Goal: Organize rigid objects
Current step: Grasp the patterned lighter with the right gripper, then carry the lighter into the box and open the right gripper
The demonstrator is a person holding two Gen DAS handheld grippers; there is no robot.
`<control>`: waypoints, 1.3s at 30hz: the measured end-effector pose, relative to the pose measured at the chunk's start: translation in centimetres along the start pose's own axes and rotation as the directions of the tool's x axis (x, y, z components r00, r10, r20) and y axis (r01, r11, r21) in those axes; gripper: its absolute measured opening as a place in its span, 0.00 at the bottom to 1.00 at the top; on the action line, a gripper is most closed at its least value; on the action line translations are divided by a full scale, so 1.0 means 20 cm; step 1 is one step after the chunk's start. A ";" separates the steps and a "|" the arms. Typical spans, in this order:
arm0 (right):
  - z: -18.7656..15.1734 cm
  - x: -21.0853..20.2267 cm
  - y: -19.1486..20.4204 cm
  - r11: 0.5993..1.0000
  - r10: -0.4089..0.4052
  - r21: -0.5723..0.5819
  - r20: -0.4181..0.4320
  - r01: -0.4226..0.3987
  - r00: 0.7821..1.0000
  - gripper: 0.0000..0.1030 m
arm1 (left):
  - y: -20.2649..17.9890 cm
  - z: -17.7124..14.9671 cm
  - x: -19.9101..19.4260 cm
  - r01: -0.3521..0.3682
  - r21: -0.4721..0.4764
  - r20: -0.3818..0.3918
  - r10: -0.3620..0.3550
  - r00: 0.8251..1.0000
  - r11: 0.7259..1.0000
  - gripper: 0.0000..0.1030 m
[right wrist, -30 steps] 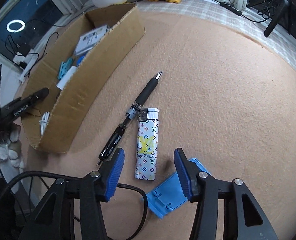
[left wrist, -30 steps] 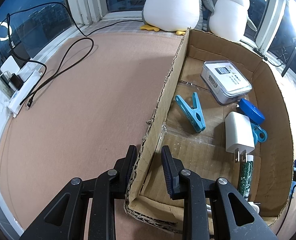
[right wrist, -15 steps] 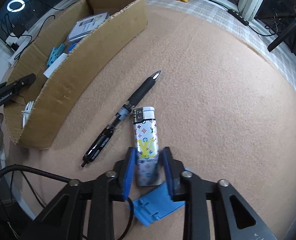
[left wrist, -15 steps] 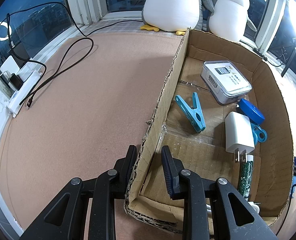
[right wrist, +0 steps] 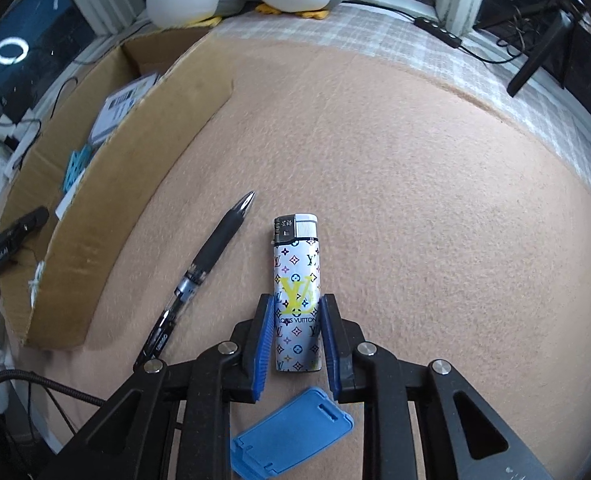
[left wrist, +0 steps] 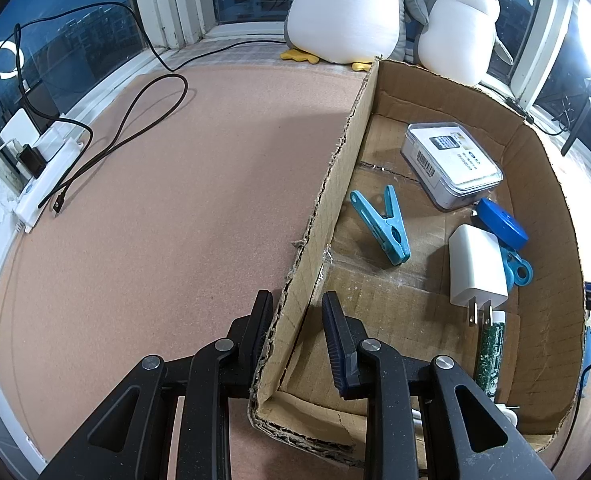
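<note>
Clamping the lighter (right wrist: pixel 296 300), the right tool (right wrist: pixel 296 334) hides its sides.

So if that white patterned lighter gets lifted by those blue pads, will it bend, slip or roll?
The white patterned lighter looks like a rigid block, so it probably won't bend. Its glossy casing might slip, though the right gripper pinches both long sides with ribbed pads. Flat faces suggest it won't roll, unlike the round black pen beside it.
</note>
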State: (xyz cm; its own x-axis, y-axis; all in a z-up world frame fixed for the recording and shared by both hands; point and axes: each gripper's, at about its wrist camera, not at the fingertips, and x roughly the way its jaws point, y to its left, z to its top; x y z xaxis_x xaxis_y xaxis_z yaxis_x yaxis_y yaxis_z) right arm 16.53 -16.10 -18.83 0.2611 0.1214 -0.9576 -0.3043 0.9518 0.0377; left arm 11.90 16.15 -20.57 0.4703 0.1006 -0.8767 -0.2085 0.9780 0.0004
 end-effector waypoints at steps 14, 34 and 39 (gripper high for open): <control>-0.02 -0.19 0.00 0.994 0.071 0.077 0.120 -0.081 0.990 0.20 | 0.00 0.00 0.00 -0.003 0.001 0.000 0.003 1.000 1.000 0.27; 0.26 -0.24 0.56 0.970 0.224 -0.124 0.146 -0.207 0.963 0.20 | 0.00 0.00 0.00 -0.003 -0.001 0.000 0.003 1.000 1.000 0.27; 0.27 -0.19 0.70 0.960 0.248 -0.161 0.114 -0.228 0.962 0.20 | 0.00 0.00 0.00 -0.002 -0.003 0.001 0.002 1.000 1.000 0.27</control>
State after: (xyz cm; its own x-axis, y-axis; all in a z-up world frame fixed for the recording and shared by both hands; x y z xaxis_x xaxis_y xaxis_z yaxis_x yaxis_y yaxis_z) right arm 16.29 -1.64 -13.13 0.2802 0.3846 -0.8795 -0.4995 0.8409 0.2085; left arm 11.87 16.14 -20.65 0.4706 0.1027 -0.8763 -0.2122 0.9772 0.0006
